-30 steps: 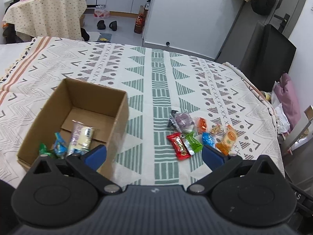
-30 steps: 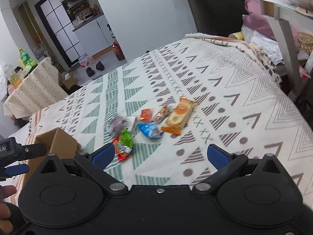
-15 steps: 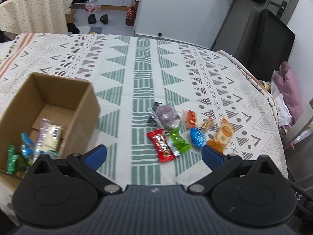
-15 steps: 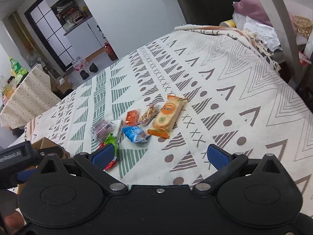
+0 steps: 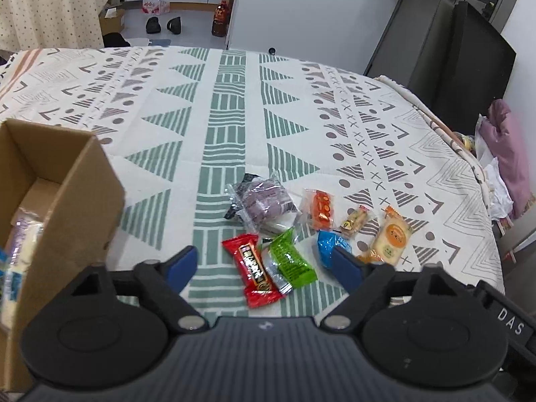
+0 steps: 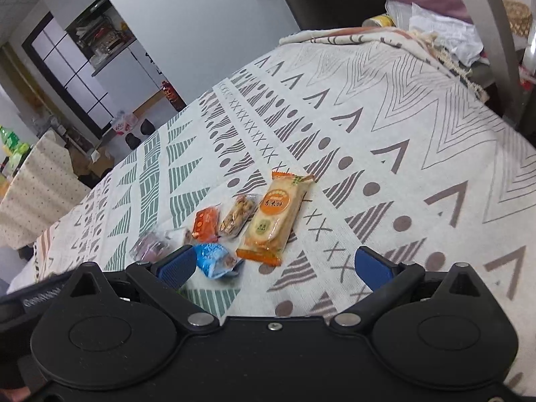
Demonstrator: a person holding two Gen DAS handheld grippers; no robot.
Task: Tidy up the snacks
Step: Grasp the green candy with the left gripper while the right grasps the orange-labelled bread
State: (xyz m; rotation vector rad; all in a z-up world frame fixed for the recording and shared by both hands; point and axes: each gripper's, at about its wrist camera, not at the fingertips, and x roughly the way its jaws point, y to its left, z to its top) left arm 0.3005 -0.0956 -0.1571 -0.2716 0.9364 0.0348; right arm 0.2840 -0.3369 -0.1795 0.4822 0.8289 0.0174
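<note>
Several wrapped snacks lie together on the patterned cloth: a red bar (image 5: 255, 269), a green pack (image 5: 292, 258), a purple pack (image 5: 264, 199), a small orange pack (image 5: 322, 205), a blue pack (image 5: 330, 243) and an orange cracker pack (image 5: 392, 238). My left gripper (image 5: 264, 264) is open and empty, low over the red and green snacks. A cardboard box (image 5: 77, 201) at the left holds a few snacks. My right gripper (image 6: 273, 266) is open and empty, just before the cracker pack (image 6: 276, 216) and blue pack (image 6: 214, 258).
The cloth-covered surface (image 5: 234, 107) stretches away behind the snacks. Its right edge drops off by a pink bundle (image 5: 509, 157) and a dark panel (image 5: 469, 60). A second covered table (image 5: 50, 10) stands far left on the floor.
Both grippers have moved closer to the snack pile. The left one swung right, away from the box, which now sits at the left edge of its view.
</note>
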